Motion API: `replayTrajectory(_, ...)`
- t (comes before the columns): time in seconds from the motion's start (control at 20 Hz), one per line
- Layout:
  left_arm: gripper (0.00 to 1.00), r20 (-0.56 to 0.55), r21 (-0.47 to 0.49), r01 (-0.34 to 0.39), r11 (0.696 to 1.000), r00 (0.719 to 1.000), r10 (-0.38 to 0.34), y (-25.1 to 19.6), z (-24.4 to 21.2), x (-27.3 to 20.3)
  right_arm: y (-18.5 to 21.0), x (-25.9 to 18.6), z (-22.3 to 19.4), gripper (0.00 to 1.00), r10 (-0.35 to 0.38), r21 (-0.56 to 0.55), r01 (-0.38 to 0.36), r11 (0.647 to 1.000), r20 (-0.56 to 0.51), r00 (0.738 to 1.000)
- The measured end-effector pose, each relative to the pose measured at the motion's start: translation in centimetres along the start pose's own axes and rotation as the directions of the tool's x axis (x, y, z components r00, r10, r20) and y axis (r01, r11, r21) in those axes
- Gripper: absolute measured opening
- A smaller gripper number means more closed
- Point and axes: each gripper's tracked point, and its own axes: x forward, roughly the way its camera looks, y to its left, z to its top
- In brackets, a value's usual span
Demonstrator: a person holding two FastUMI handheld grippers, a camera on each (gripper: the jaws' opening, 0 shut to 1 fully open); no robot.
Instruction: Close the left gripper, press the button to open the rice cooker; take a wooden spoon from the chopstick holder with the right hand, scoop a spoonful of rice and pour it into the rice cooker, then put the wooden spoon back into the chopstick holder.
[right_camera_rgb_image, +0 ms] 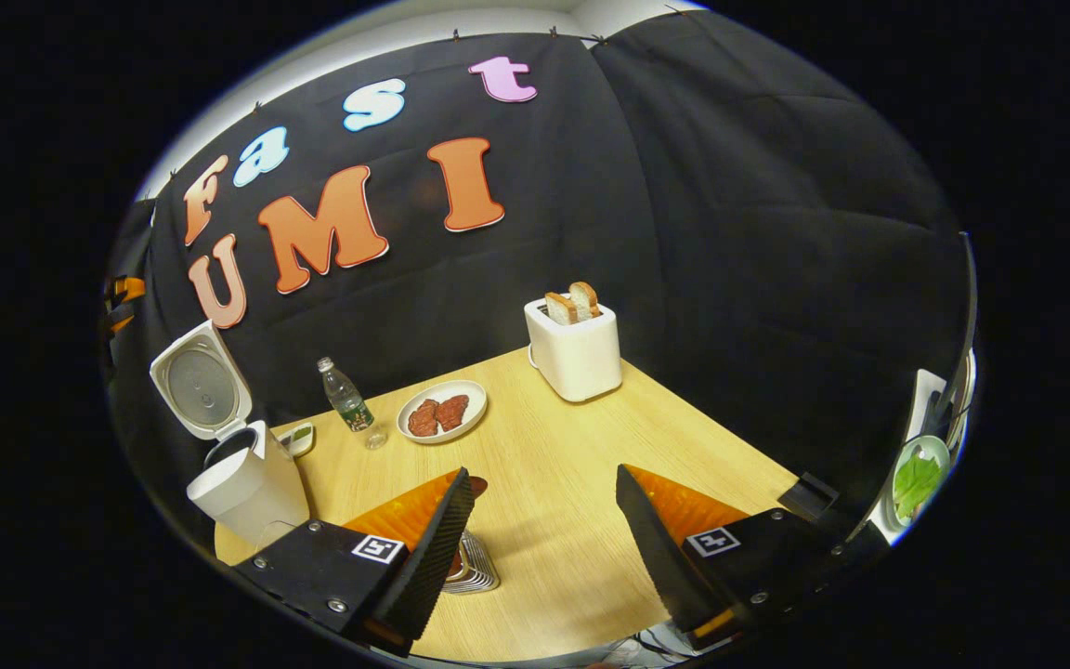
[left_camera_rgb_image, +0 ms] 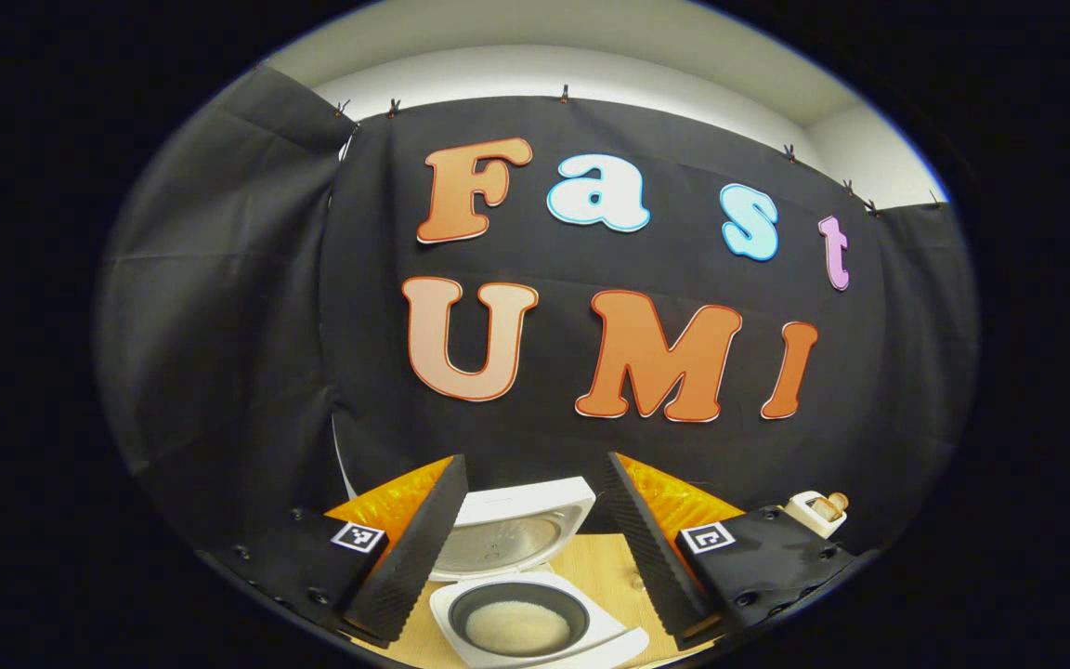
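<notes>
Below the left gripper [left_camera_rgb_image: 535, 544], in the left gripper view, the rice cooker [left_camera_rgb_image: 535, 618] stands on the wooden surface [left_camera_rgb_image: 605, 567] with its lid [left_camera_rgb_image: 512, 530] raised. Its dark inner pot holds white rice [left_camera_rgb_image: 516, 627]. This gripper's fingers are spread wide apart and hold nothing; the cooker shows between them. A toaster [left_camera_rgb_image: 814, 511] stands farther off to the right.

In the right gripper view, the right gripper [right_camera_rgb_image: 544, 544] hangs above the surface [right_camera_rgb_image: 572, 483], fingers spread and empty. Just behind the left finger stands a ribbed metallic object [right_camera_rgb_image: 472, 569], possibly the chopstick holder; it is largely hidden. The open rice cooker [right_camera_rgb_image: 242, 483] stands at the far left. Nearby are a plastic bottle [right_camera_rgb_image: 345, 398], a plate with reddish pieces [right_camera_rgb_image: 442, 412] and the toaster [right_camera_rgb_image: 574, 358] with two bread slices.
</notes>
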Motion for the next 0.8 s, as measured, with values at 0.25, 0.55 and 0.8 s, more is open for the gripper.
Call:
replayTrajectory(0.25, 1.0, -0.062, 0.013, -0.032, 0.999, 0.998, 0.032, 2.4, -1.9, 7.9, -1.5, -0.7, 0.0, 0.95, -0.055, 0.022, 0.055, 0.998, -0.008, 0.998)
replayTrajectory(0.55, 1.0, -0.197, -0.067, -0.035, 0.997, 0.98, 0.022, 4.2, -7.1, 13.5, -3.8, -2.6, -0.2, 0.95, -0.121, -0.008, 0.121, 0.993, -0.009, 0.993)
replayTrajectory(0.8, 1.0, -0.256, -0.099, -0.055, 0.994, 0.966, 0.028, 4.2, -9.7, 15.0, -3.7, -2.7, 2.0, 0.95, -0.115, 0.014, 0.114, 0.993, 0.026, 0.993)
